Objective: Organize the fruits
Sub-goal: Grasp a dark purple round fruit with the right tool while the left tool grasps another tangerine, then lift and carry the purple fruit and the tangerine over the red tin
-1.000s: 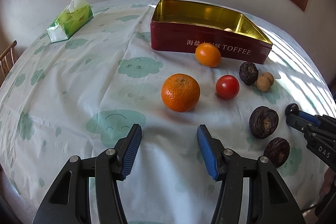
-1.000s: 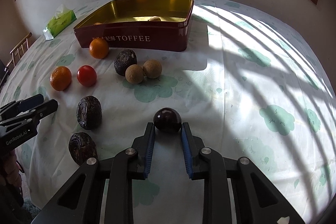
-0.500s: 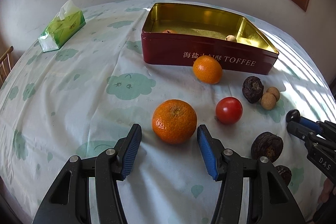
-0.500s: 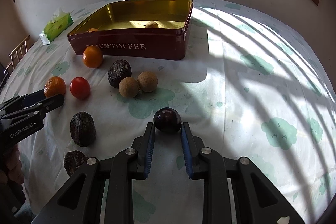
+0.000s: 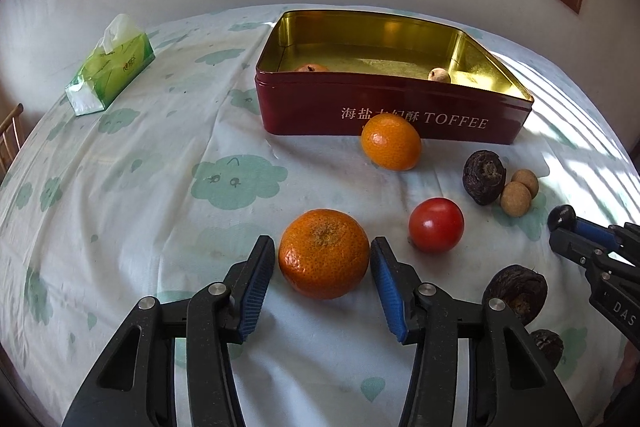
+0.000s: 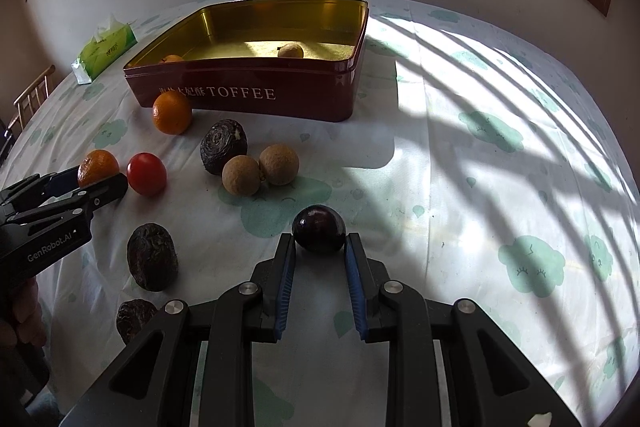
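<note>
A big orange (image 5: 324, 253) lies on the tablecloth between the fingers of my left gripper (image 5: 323, 251). The jaws stand open on either side of it, close to its skin. My right gripper (image 6: 319, 242) is shut on a dark round fruit (image 6: 319, 229) and holds it above the cloth. The red toffee tin (image 5: 392, 107) stands open at the back, with two small fruits inside. In the right wrist view the tin (image 6: 256, 95) is at the upper left and the left gripper (image 6: 96, 185) is at the far left.
On the cloth lie a smaller orange (image 5: 391, 142), a red tomato (image 5: 436, 225), two tan round fruits (image 6: 260, 169) and three dark wrinkled fruits (image 6: 152, 257). A green tissue pack (image 5: 110, 67) lies at the back left. A chair (image 6: 32, 95) stands past the left edge.
My left gripper has moved forward until its open jaws flank the big orange. My right gripper has moved toward the tin with the dark fruit held.
</note>
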The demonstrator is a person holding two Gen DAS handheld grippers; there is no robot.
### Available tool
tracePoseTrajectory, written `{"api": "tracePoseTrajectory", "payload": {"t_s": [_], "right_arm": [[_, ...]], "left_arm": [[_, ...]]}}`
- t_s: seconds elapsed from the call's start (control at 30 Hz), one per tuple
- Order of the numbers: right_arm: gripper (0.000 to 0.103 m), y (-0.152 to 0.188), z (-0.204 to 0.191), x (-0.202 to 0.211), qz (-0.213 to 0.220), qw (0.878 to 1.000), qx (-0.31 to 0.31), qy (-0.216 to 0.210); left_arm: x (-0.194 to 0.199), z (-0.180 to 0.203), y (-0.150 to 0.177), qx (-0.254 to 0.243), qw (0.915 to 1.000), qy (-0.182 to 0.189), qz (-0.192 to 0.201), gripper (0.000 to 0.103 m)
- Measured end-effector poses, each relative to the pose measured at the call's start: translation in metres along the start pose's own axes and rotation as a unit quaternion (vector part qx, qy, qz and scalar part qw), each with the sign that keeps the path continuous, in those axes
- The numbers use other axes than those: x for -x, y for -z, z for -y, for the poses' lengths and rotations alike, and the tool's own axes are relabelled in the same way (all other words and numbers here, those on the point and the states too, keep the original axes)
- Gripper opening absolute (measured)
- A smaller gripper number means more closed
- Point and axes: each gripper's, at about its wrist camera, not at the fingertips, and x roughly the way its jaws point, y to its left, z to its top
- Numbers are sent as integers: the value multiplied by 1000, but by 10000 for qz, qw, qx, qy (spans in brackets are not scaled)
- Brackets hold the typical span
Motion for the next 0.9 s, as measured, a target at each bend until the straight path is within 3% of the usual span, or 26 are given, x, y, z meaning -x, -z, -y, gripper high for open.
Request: {"api": "tracePoseTrajectory", "payload": {"t_s": [0.9], "right_arm": [[23,1,-2,-1,-56,10000,26,65]], "left_arm": [[12,-1,1,82,9998,165,2,42]]}}
